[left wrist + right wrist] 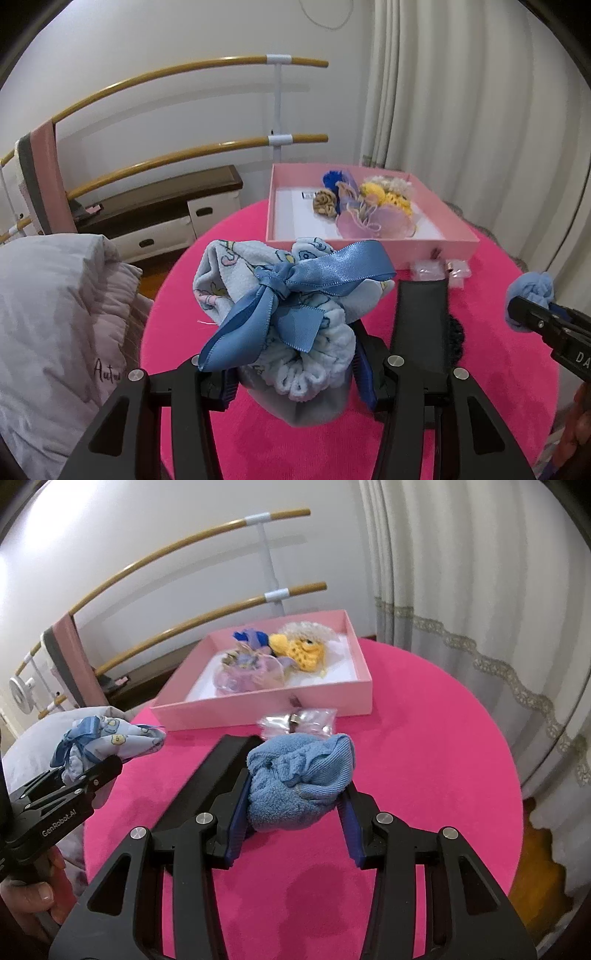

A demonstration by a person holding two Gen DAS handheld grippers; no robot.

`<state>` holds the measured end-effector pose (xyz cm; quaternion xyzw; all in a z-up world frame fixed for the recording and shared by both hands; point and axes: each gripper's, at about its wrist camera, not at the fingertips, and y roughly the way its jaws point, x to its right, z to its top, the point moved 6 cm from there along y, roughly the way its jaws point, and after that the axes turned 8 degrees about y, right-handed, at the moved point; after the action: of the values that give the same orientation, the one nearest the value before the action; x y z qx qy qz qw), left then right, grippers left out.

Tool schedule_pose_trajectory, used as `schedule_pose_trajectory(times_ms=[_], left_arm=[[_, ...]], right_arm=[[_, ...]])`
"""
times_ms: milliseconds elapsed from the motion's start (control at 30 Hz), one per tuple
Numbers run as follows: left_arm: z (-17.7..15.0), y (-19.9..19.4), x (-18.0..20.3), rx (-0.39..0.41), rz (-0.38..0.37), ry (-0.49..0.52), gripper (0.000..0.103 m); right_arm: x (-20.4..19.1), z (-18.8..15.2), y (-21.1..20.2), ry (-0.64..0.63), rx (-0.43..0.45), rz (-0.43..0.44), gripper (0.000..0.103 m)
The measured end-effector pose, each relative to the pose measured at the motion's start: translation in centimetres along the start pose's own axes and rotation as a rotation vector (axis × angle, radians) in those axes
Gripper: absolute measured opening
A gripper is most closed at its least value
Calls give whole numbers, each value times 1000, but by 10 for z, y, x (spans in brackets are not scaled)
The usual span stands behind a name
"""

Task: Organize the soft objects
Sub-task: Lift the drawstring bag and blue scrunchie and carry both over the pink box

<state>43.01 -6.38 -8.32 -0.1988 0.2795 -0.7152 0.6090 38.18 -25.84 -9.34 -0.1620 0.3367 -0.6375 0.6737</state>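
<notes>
My left gripper point(291, 365) is shut on a light blue printed cloth bundle point(240, 269) tied with a blue satin ribbon point(295, 295), held above the pink round table point(480, 314). It also shows at the left of the right wrist view point(110, 742). My right gripper point(291, 812) is shut on a blue terry cloth point(299, 775), also held above the table; it shows at the right edge of the left wrist view point(528, 291). A pink box point(280, 703) at the table's far side holds several soft items: yellow, blue, tan and pink.
A flat black case point(421, 325) lies on the table between the grippers. Small clear plastic packets point(299, 723) lie in front of the box. A grey-white cushion point(48, 314) is at the left, wooden barre rails point(166, 158) behind, curtains point(480, 590) at the right.
</notes>
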Motion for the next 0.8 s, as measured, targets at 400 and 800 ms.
schedule_pose_trajectory(times_ms=[400, 800], left_arm=[[-4, -86, -6, 98, 3, -6, 47], [20, -109, -6, 150, 21, -3, 47]], right_arm=[[-26, 7, -45, -43, 80, 45, 41], [-46, 38, -67, -98, 152, 90, 41]])
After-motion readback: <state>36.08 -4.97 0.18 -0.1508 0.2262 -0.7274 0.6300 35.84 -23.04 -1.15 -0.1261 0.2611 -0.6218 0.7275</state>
